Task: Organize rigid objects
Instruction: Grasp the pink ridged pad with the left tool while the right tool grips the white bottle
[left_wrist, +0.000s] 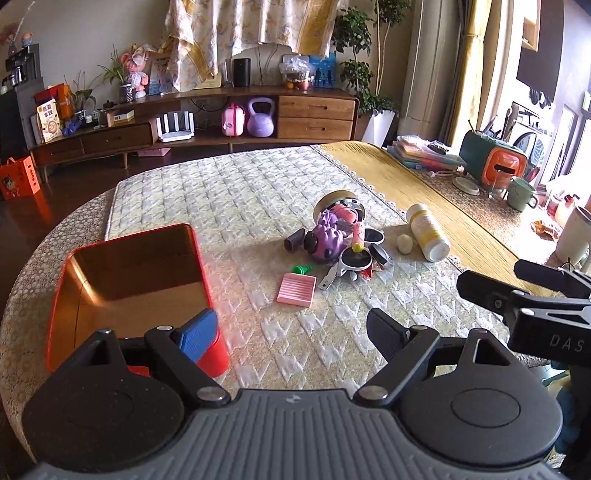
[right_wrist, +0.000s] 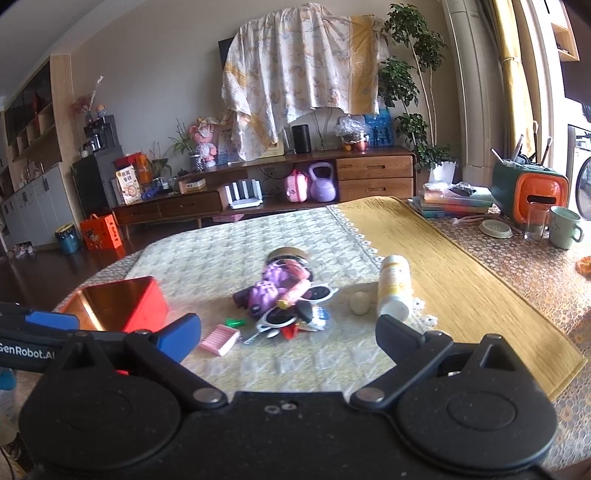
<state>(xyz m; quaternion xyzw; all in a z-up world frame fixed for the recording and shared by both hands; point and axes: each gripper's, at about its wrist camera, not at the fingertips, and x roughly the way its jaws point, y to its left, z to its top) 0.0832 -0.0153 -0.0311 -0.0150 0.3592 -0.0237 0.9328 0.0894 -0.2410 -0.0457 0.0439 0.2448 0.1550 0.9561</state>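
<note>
Red outside and copper-bright inside, the open tin box (left_wrist: 125, 284) sits on the quilted mat (left_wrist: 229, 206) at the near left of the table, its interior bare. To its right, in the middle of the mat, lies the heap of small rigid things: a purple toy figure (left_wrist: 325, 240) on top, white-framed sunglasses (left_wrist: 356, 260) and a metal measuring spoon (left_wrist: 330, 277) tangled under it, and a round tin (left_wrist: 338, 201) behind. Just in front of the heap a pink ridged soap dish (left_wrist: 296, 290) lies flat with a small green piece (left_wrist: 302, 269) touching its far edge. A white bottle with a yellow label (left_wrist: 428, 232) lies on its side to the right of the heap, at the lace edge of the yellow runner (left_wrist: 417, 192), with a small white egg-shaped object (left_wrist: 403, 244) beside it.

The left gripper (left_wrist: 291, 332) hovers low over the near edge of the mat, its fingers spread wide and holding nothing; its blue pad (left_wrist: 197, 338) overlaps the box's near right corner in the left wrist view. The right gripper (right_wrist: 288, 336) is likewise spread wide and empty, facing the heap from nearer the runner. At the far right of the table stand a green mug (right_wrist: 563, 227), a glass (right_wrist: 535, 221) and an orange and green appliance (right_wrist: 532, 192).
</note>
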